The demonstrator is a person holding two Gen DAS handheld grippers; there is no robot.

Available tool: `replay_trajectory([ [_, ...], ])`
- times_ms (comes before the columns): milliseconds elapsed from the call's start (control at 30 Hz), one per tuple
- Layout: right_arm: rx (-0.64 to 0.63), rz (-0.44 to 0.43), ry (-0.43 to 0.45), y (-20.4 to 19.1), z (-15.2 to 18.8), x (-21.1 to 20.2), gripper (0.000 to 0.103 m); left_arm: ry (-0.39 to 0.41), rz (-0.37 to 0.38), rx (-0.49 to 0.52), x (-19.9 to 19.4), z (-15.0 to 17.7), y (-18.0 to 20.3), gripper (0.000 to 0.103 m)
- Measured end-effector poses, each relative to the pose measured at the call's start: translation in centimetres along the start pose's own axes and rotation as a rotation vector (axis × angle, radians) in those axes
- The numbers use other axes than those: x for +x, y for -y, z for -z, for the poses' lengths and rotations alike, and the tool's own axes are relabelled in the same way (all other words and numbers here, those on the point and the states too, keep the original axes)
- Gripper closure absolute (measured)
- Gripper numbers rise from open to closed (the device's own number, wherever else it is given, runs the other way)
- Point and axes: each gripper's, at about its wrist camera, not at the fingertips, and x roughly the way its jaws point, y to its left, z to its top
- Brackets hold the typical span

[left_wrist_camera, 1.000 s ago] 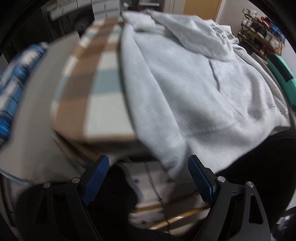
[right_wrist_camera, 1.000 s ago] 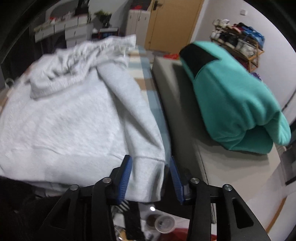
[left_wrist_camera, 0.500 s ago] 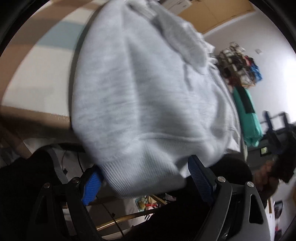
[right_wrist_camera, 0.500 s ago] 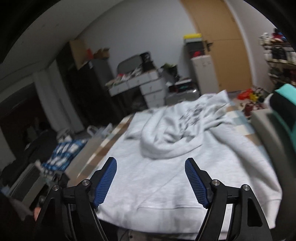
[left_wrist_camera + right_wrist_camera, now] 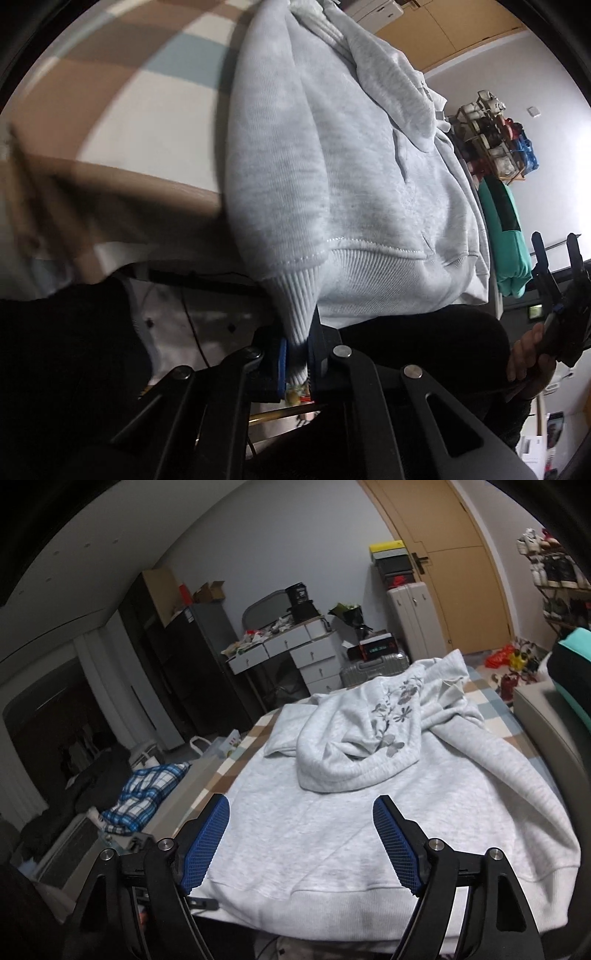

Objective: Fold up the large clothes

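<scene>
A teal garment [image 5: 508, 236] lay folded off the far side of the grey hoodie [image 5: 369, 812], and a blue checked cloth [image 5: 147, 794] was heaped on the other side, just off the bed's edge. Nothing lay across the hoodie's body except its own hood [image 5: 354, 746], bunched near the collar with a floral print showing.

Your left gripper [image 5: 295, 354] pointed steeply down at the near corner of the hoodie, its fingers clamped tight on the ribbed hem [image 5: 295, 295] where it hung over the bed's edge. Your right gripper [image 5: 301, 845] was held nearly level above the hem, its fingers spread wide with nothing between them, having just been opening. Your right hand [image 5: 528, 354] showed in the left camera, wrapped around its handle.

The hoodie lay spread flat on a bed with a checked cover [image 5: 147, 92] in brown, cream and pale blue. Beyond it stood a white drawer unit [image 5: 291, 653], a wooden door [image 5: 450, 561] and a shoe rack [image 5: 491, 140].
</scene>
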Motion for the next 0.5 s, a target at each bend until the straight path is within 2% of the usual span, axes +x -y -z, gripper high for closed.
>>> replay_trajectory([
  [67,0.006,0.001,0.007,0.1,0.1,-0.3,0.022,0.009,-0.037,0.021,-0.2,-0.2,0.7,0.1],
  [200,0.035,-0.004,0.015,0.5,0.1,-0.4,0.021,0.079,-0.227,0.137,-1.3,0.1,1.8,0.099],
  [400,0.078,-0.004,0.006,1.5,0.0,-0.3,0.02,0.164,-0.431,0.261,-2.2,1.4,3.5,0.099],
  [433,0.083,-0.005,0.007,1.6,0.0,-0.3,0.02,0.167,-0.454,0.268,-2.2,1.5,3.5,0.096],
  [500,0.094,-0.008,0.006,2.0,0.0,-0.3,0.02,0.179,-0.465,0.265,-2.5,1.6,3.4,0.095],
])
